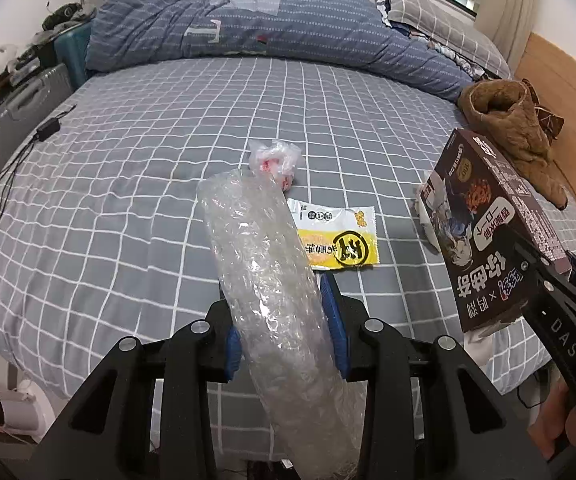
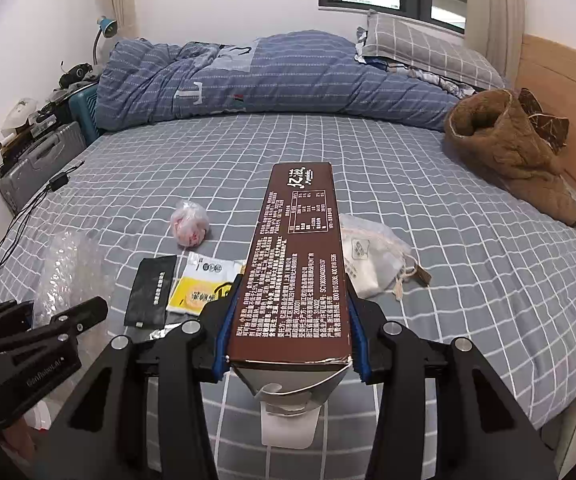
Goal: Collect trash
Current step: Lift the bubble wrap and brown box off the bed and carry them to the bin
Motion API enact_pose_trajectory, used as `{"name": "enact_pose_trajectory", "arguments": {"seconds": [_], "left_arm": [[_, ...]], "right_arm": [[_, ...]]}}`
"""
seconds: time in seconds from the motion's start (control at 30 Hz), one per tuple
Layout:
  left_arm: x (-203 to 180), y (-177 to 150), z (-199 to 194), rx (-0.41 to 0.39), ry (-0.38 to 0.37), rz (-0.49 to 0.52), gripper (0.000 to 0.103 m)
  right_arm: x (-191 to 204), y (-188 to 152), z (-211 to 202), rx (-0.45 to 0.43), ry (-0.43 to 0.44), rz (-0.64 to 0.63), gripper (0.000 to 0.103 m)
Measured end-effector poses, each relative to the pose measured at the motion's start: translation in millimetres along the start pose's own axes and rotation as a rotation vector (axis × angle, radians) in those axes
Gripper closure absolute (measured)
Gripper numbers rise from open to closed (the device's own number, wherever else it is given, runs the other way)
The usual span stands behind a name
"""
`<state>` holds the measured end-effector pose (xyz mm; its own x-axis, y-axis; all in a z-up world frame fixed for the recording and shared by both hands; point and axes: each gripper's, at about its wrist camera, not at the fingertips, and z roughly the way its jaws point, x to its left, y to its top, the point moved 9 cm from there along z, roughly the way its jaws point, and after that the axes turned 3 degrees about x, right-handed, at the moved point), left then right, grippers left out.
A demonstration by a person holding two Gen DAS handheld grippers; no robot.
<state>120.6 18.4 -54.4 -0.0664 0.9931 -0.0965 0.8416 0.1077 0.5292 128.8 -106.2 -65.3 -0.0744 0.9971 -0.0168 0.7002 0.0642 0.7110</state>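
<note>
I've got a clear bubble-wrap roll (image 1: 266,280) clamped in the left tool (image 1: 284,334), sticking out fwd over the bed. Brown snack box (image 2: 296,264) is pinched in the right tool (image 2: 288,344), near end torn open w/ flaps hanging. On the bed: yellow-white wrapper (image 1: 338,236) lying flat, black sachet (image 2: 153,290) just beside it, knotted pinkish bag (image 2: 189,223) farther back, white mask in plastic (image 2: 372,260) to the right.

Home bedroom, checked bed (image 2: 428,216), rumpled duvet (image 2: 272,80), pillow (image 2: 420,46)
</note>
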Motion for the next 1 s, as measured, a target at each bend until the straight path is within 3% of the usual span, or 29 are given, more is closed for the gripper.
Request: {"name": "enact_pose_trajectory", "arguments": {"seconds": [1.0], "left_arm": [[-6,-59,-66,-0.01,0.004,0.016,0.069]], "right_arm": [[1,-46,-79,0.006,-0.005,0.007,0.06]]}}
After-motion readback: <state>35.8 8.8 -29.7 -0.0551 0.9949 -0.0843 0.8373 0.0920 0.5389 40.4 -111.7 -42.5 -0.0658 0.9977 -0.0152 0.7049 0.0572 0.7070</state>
